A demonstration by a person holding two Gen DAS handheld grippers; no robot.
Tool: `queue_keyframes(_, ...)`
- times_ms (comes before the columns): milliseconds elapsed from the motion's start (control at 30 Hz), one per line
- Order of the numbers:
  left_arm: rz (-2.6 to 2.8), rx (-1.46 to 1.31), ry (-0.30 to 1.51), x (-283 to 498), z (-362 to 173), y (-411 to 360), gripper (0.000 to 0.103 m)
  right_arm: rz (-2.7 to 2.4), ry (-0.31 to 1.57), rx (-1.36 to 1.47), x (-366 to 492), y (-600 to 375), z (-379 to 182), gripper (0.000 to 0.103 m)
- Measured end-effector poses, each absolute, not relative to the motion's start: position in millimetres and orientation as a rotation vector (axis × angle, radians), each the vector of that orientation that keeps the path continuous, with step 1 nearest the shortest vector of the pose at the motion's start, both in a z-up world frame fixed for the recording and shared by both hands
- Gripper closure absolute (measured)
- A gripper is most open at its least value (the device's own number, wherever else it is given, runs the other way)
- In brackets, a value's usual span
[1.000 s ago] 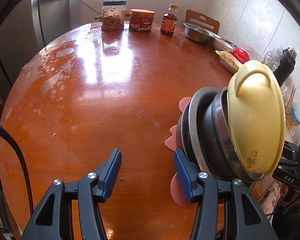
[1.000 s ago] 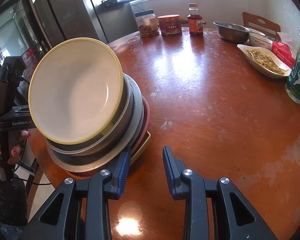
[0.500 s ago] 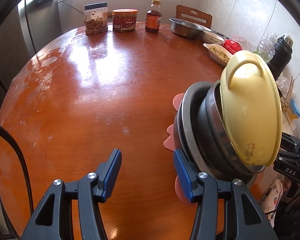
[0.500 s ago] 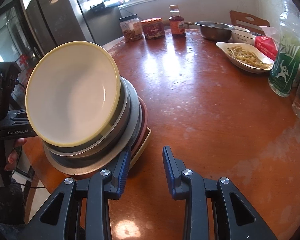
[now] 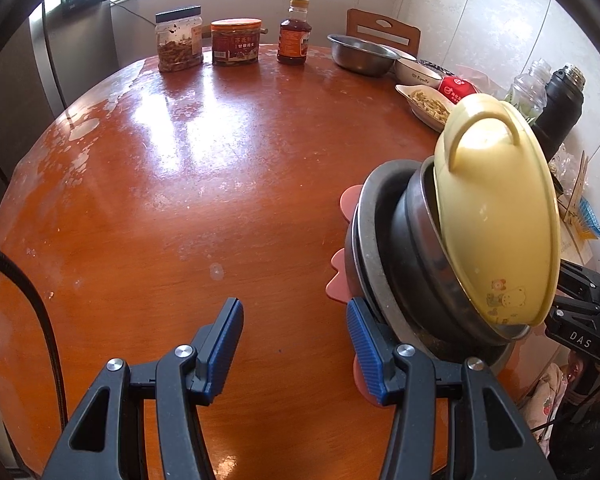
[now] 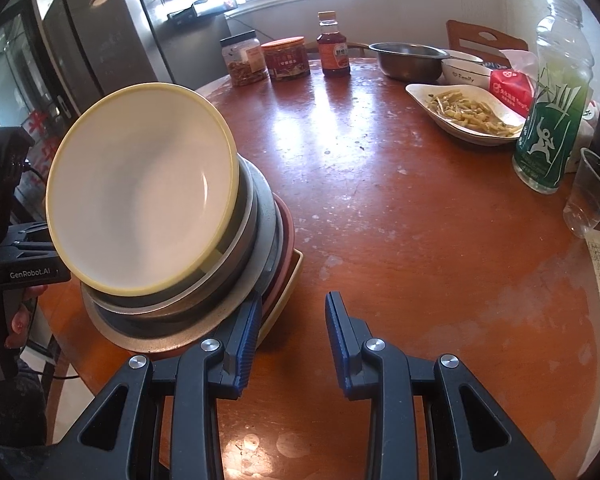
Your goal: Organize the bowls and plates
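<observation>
- The round, reddish-brown worktop fills both of my views, glossy with window glare and worn pale in patches near its far-left edge.
- On its near edge I see the stack of plates and bowls, tilted up on its side between my two grippers — a yellow bowl on top facing my right camera, then metal bowls, a grey metal plate, a pink plate and a pale yellow tray at the bottom.
- From the left wrist view I get the back of that same stack, the yellow bowl showing its foot ring and a small cartoon print.
- My left gripper stands spread with nothing between its blue pads; its right-hand finger sits against the outside of the stack's lower rims.
- My right gripper also has a gap between its pads and nothing inside it; its left-hand finger rests against the stack's edge.
- A hand with painted nails grips the left tool's handle at the left of my right view.
- Far side: a steel basin, a dish of food, a green bottle, two jars and a sauce bottle — all well apart from the stack.
</observation>
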State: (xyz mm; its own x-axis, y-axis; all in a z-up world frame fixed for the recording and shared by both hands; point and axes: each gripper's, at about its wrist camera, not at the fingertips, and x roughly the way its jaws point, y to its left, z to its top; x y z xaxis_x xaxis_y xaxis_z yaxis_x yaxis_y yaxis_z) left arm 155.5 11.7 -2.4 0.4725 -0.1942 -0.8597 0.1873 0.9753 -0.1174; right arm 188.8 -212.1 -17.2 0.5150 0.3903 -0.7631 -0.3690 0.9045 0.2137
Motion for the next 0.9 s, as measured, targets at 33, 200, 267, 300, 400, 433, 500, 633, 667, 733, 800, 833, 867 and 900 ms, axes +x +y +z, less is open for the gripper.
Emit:
queue_keyframes(33, -0.23, -0.006, 1.051, 154.9, -2.6, 11.4, 0.049, 0.457, 0.923, 0.022, 188.9, -211.5, -17.0, 0.069)
queue_keyframes(200, -0.22, -0.022, 1.049, 154.2, -3.1, 12.3, 0.049, 0.454, 0.926, 0.023, 189.1, -211.0, -16.9, 0.069)
queue_keyframes(267, -0.216, -0.009, 1.043, 152.7, -2.5, 11.1, 0.049, 0.45, 0.926, 0.026, 188.8, -211.1, -17.2, 0.069)
queue_keyframes(300, -0.215, -0.002, 1.039, 151.7, -2.1, 10.4, 0.049, 0.447, 0.926, 0.027, 189.1, -211.2, -17.3, 0.069)
queue_keyframes(400, -0.212, 0.001, 1.037, 150.7, -2.0, 10.1, 0.049, 0.438, 0.926, 0.03, 188.8, -211.0, -17.2, 0.069)
queue_keyframes(433, -0.212, 0.001, 1.035, 150.7, -1.9, 10.2, 0.049, 0.434, 0.927, 0.03, 188.6, -210.9, -17.2, 0.069)
queue_keyframes(500, -0.213, 0.001, 1.034, 150.2, -2.0, 10.1, 0.049, 0.428, 0.925, 0.027, 188.0, -210.4, -16.6, 0.069)
queue_keyframes(633, -0.212, 0.017, 1.032, 149.0, -1.8, 8.5, 0.049, 0.413, 0.924, 0.024, 187.2, -209.1, -15.3, 0.069)
queue_keyframes(667, -0.213, 0.019, 1.029, 148.6, -1.9, 8.3, 0.048, 0.41, 0.924, 0.023, 186.9, -208.6, -15.2, 0.069)
queue_keyframes(733, -0.208, 0.006, 1.042, 147.7, -2.7, 9.0, 0.048, 0.401, 0.926, 0.024, 186.1, -207.9, -14.4, 0.069)
queue_keyframes(800, -0.21, 0.002, 1.044, 147.1, -3.9, 9.9, 0.046, 0.39, 0.924, 0.017, 186.0, -206.6, -13.6, 0.068)
queue_keyframes(833, -0.209, 0.001, 1.047, 146.6, -4.9, 10.6, 0.044, 0.381, 0.924, 0.011, 185.6, -206.0, -13.3, 0.068)
queue_keyframes(867, -0.211, 0.0, 1.049, 146.1, -5.5, 11.0, 0.044, 0.376, 0.923, 0.009, 185.1, -205.7, -13.1, 0.067)
queue_keyframes(900, -0.215, -0.002, 1.05, 145.3, -6.1, 11.5, 0.044, 0.374, 0.923, 0.01, 185.0, -205.9, -13.1, 0.067)
